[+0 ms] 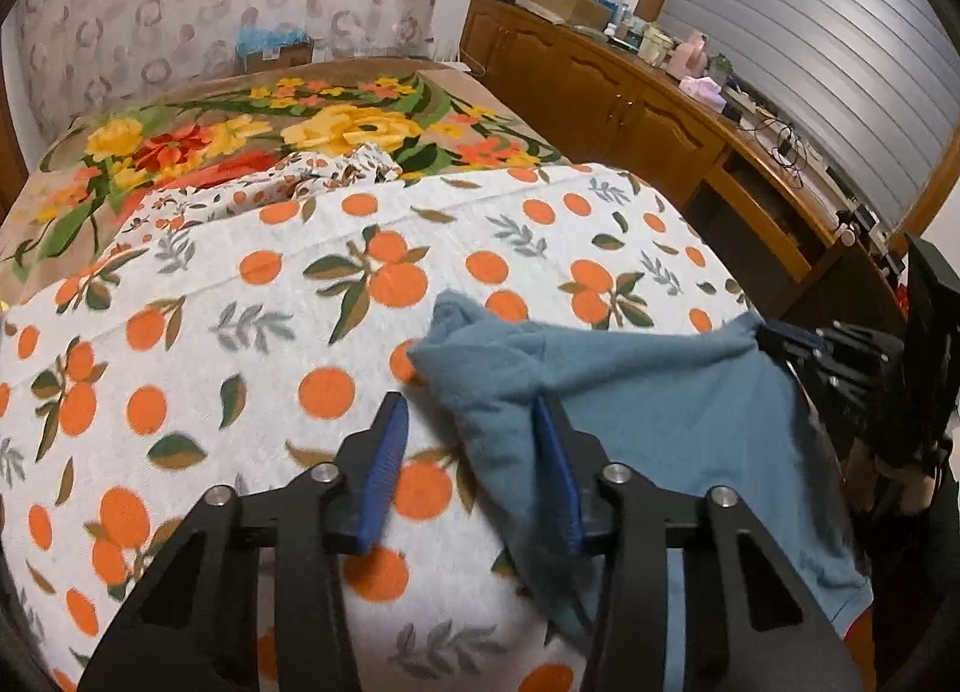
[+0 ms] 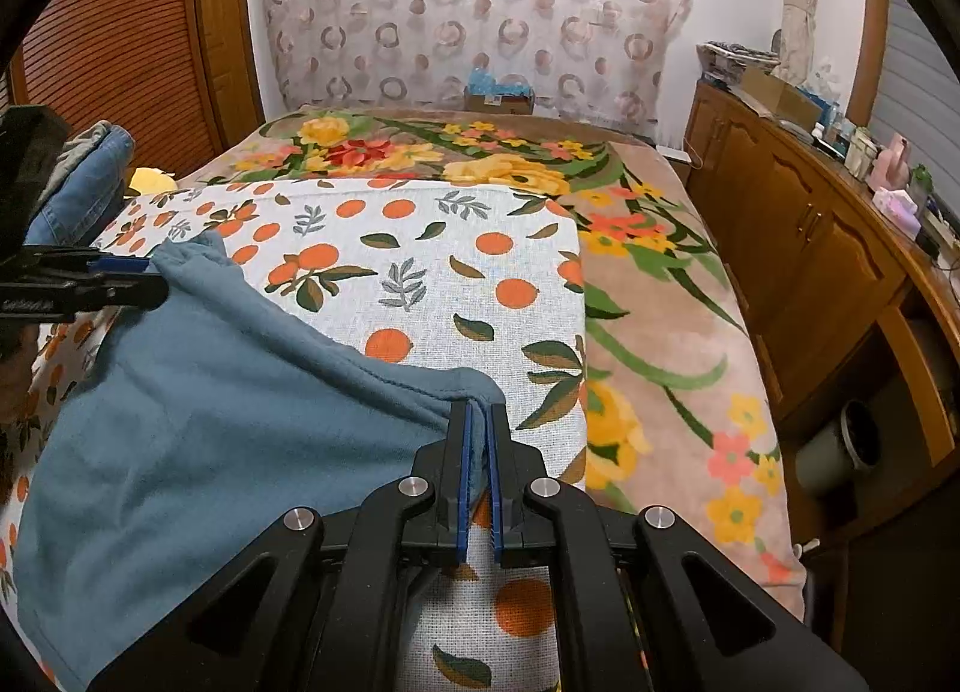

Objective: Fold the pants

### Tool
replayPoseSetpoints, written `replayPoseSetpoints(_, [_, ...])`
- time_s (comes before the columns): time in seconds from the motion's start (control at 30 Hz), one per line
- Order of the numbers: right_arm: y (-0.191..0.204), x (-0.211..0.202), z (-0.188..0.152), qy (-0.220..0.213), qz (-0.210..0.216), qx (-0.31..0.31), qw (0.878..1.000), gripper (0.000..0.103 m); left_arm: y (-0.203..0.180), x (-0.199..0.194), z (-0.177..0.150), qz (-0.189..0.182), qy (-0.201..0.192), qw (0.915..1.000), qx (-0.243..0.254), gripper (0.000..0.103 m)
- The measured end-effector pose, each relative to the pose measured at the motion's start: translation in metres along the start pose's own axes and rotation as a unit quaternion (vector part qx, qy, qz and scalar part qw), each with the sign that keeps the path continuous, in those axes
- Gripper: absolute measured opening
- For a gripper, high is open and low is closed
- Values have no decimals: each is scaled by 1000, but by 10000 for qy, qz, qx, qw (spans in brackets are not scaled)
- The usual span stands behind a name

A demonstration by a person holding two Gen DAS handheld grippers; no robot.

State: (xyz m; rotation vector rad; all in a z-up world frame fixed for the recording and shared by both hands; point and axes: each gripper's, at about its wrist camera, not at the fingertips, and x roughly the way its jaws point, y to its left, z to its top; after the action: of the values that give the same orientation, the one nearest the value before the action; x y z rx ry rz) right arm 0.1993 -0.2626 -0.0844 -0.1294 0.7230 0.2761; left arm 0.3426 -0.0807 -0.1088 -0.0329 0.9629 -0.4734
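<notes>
Blue-grey pants (image 1: 660, 392) lie on a white sheet printed with oranges (image 1: 270, 302) on the bed. My left gripper (image 1: 474, 410) is open, its jaws wide apart; a raised corner of the pants lies beside its right finger (image 1: 558, 464). My right gripper (image 2: 479, 422) is shut on another corner of the pants (image 2: 198, 422) and holds it just above the sheet (image 2: 450, 248). The right gripper also shows at the right of the left wrist view (image 1: 780, 341), pinching the cloth. The left gripper shows at the left of the right wrist view (image 2: 141, 275), next to the pants' far corner.
A floral blanket (image 2: 660, 332) covers the bed under the sheet. A wooden cabinet (image 2: 810, 248) with clutter on top runs along the right side. A patterned cloth (image 1: 270, 182) lies past the sheet. Folded jeans (image 2: 90, 176) sit at the left. A cardboard box (image 2: 498, 98) stands at the bed's far end.
</notes>
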Motion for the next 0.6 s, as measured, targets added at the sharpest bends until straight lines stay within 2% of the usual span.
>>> replayPoseSetpoints(0.1, [-1, -1, -1, -25, 19, 6, 10000, 4, -8, 2, 6, 48, -46, 9999, 153, 28])
replayPoseSetpoints(0.13, [-1, -2, -1, -41, 20, 7, 10000, 4, -10, 1, 8, 87, -86, 9997, 209, 19])
replayPoseSetpoints(0.23, [-2, -4, -3, -95, 8, 19, 10000, 4, -21, -5, 15, 208, -295, 9985, 420, 12])
replayPoseSetpoints(0.37, [-2, -7, -5, -175, -107, 71, 9998, 4, -31, -15, 25, 339, -535, 9961, 616, 11])
replayPoseSetpoints(0.5, [0, -5, -6, -106, -151, 74, 9998, 4, -31, -12, 27, 476, -405, 9961, 629, 12])
replayPoseSetpoints(0.6, [1, -6, -5, -60, -121, 79, 9999, 4, -31, -9, 24, 665, -314, 9950, 672, 21])
